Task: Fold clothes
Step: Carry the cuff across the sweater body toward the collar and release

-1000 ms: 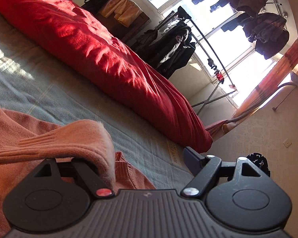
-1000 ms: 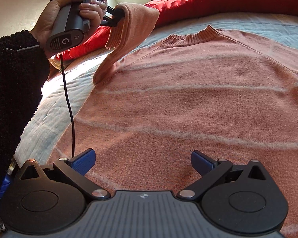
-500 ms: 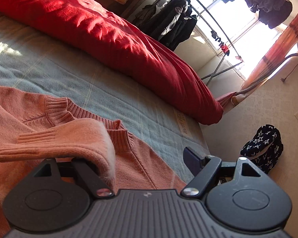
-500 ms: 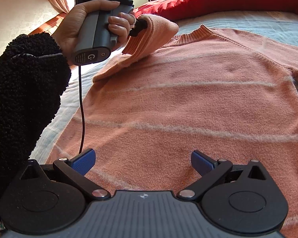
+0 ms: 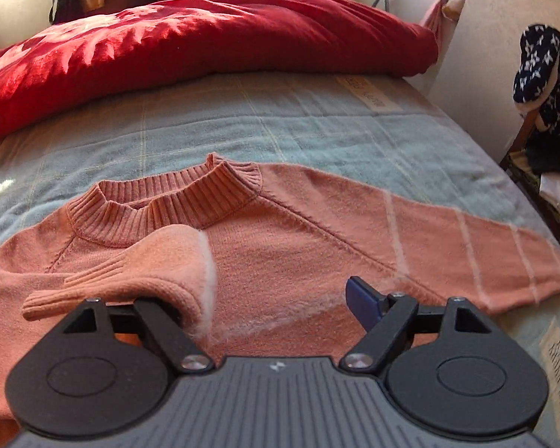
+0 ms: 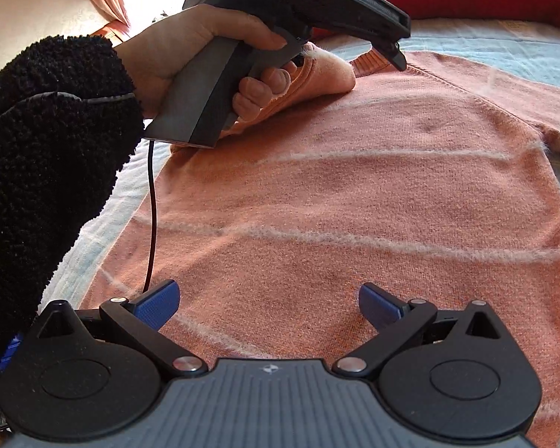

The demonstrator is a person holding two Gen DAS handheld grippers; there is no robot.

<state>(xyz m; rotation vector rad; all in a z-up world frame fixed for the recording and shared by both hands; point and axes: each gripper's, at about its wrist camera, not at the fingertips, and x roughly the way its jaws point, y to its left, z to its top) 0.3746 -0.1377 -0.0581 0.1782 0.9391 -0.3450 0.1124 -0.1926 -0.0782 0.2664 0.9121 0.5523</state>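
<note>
A salmon-pink sweater (image 5: pixel 298 246) with thin white stripes lies flat, collar away from me, on the bed; in the right wrist view its body (image 6: pixel 336 186) fills the frame. One sleeve cuff (image 5: pixel 160 261) is draped over the left finger of my left gripper (image 5: pixel 268 295), whose jaws stand wide apart. The cuff (image 6: pixel 317 74) rests low on the sweater's chest, just below the collar. A person's hand (image 6: pixel 190 44) holds that gripper's handle. My right gripper (image 6: pixel 267 293) hovers open over the lower body of the sweater, with nothing between its blue pads.
A red duvet (image 5: pixel 205 44) is heaped along the far side of the blue-grey blanket (image 5: pixel 280 123). A dark star-patterned garment (image 5: pixel 541 74) sits at the right beside the bed. A black fleece sleeve (image 6: pixel 48 142) and a thin cable (image 6: pixel 152 205) cross the left.
My left gripper swung round from facing the window and came down over the sweater, carrying the sleeve cuff across onto the chest near the collar. The right gripper stayed put.
</note>
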